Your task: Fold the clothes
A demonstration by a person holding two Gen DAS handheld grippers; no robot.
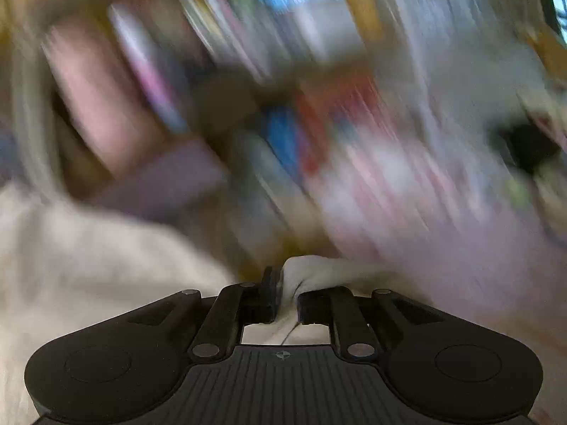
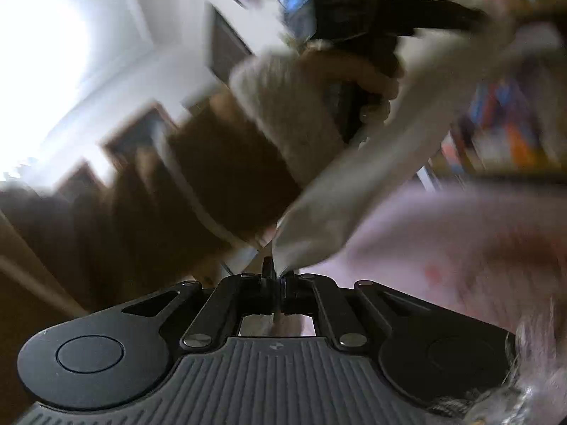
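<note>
Blurred shelves of colourful books fill the background; no writing is readable. One cream garment (image 2: pixel 354 184) stretches taut between two clamps: the left hand-held gripper (image 1: pixel 287 295) pinches one bunched end, the right hand-held gripper (image 2: pixel 278 278) the other.

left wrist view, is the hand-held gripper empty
No, the left hand-held gripper is shut on a bunch of cream cloth pinched between its fingers.

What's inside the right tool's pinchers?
A pinch of pale cloth is squeezed inside the right tool. It stretches up toward the other tool, held by a hand. The far end is too blurry to see.
</note>
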